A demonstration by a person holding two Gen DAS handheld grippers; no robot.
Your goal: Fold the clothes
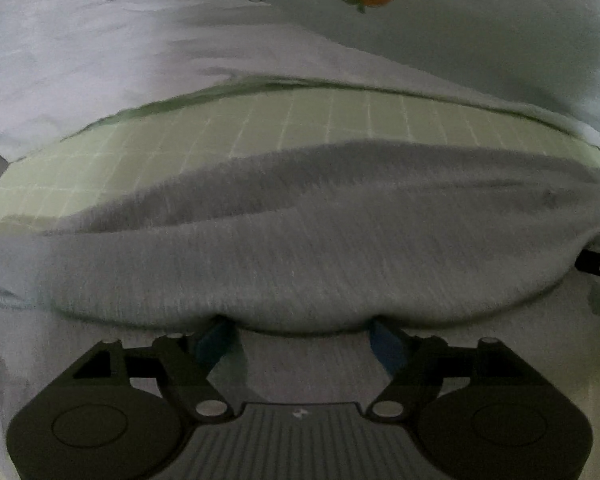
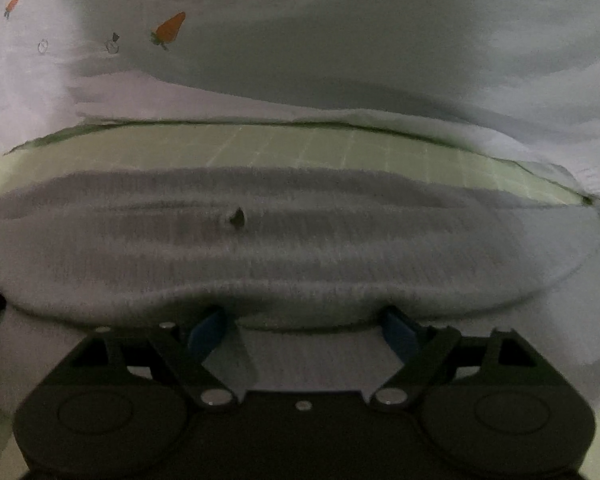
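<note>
A grey knitted garment (image 1: 300, 240) is lying folded across a pale green gridded sheet (image 1: 260, 128) on the bed, with a white carrot-print cover (image 1: 180, 48) bunching along the sheet's far edge. The left tongs (image 1: 300, 334) are standing wide, their blue pads at the garment's near folded edge with cloth draping over the tips, and no pinch can be seen. The right tongs (image 2: 306, 328) are standing just as wide at the same near edge, further along it, and are likewise gripping nothing. The step in hand looks like letting the fold settle and readying the next one. To do it well, both tongs should be drawing clear without dragging the edge, so the layers are staying aligned. For the next fold, they should be taking the near edge at matching spots, pinching both layers together, and lifting evenly so the knit is not skewing.
</note>
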